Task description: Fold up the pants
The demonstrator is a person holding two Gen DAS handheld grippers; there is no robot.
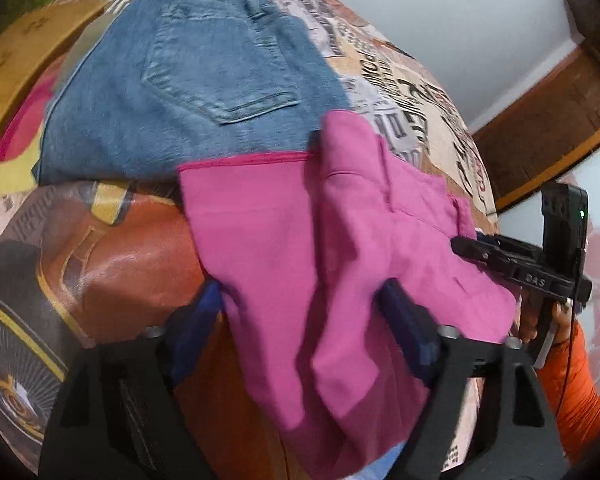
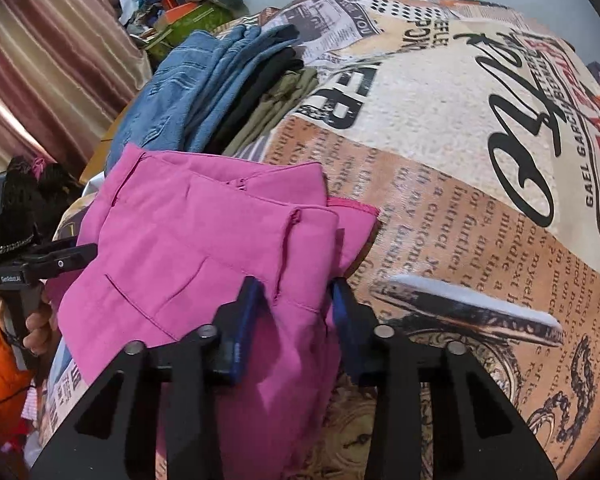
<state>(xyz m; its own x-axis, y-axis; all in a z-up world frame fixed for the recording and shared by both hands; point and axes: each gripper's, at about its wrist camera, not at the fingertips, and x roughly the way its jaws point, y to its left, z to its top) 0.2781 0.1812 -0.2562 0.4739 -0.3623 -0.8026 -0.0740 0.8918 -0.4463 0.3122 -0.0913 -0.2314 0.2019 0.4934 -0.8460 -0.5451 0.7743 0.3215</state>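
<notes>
1. The pink pants [image 1: 300, 248] lie bunched on the printed bedspread [image 2: 440, 128], draped over its near edge and folded over on themselves in several layers.
2. The left gripper [image 1: 300, 304] has its blue fingers [image 1: 404, 320] on either side of a thick fold of the pink cloth; the fabric fills the gap and the jaws stand fairly wide around it, so whether they actually pinch it I cannot tell.
3. The right gripper [image 2: 296, 304] is clamped on the pink pants near the waistband, its blue fingers [image 2: 240, 320] pressed against a narrow gather of cloth by a belt loop.
4. In the left wrist view, the right gripper's black body reaches in from the right side, its tip at the edge of the pink cloth, with an orange sleeve [image 1: 576, 388] behind it.
5. In the right wrist view, the left gripper's black body comes in from the left edge, touching the pink pants' side.
6. Folded blue jeans [image 1: 188, 88] sit farther back on the bedspread, touching the far edge of the pink pants; their back pocket faces up.
7. The right wrist view shows those jeans topping a stack [image 2: 268, 92] of dark and olive folded clothes.
8. A striped curtain [image 2: 44, 60] hangs beyond the bedspread's far left side.
</notes>
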